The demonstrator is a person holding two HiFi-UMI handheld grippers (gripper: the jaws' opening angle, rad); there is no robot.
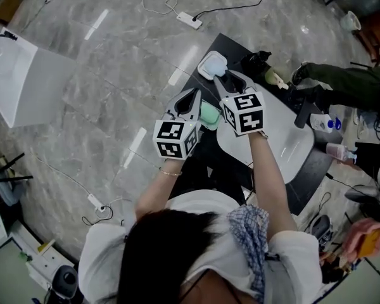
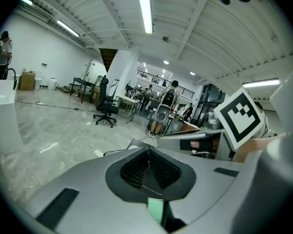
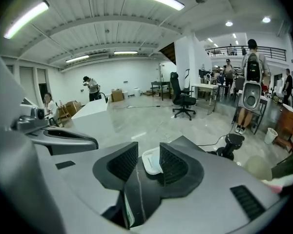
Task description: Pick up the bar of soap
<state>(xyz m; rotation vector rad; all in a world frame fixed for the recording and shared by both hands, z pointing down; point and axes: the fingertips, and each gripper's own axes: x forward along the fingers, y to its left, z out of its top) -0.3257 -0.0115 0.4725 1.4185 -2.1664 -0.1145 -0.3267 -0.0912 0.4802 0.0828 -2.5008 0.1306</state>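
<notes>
Open lab hall, office chair (image 3: 184,100), floor cables (image 1: 157,7)

Head view looks steeply down; gripper views face level outward, the right sharing the white tray (image 1: 212,64) (image 3: 149,162).

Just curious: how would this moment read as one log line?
left tool shut | right tool open, facing white dish | green bar between tools

Bright, even indoor light from ceiling tube lamps (image 2: 144,8). Streaky glare on polished floor (image 1: 101,23). Strong fisheye bending, dark corners in gripper views.
</notes>
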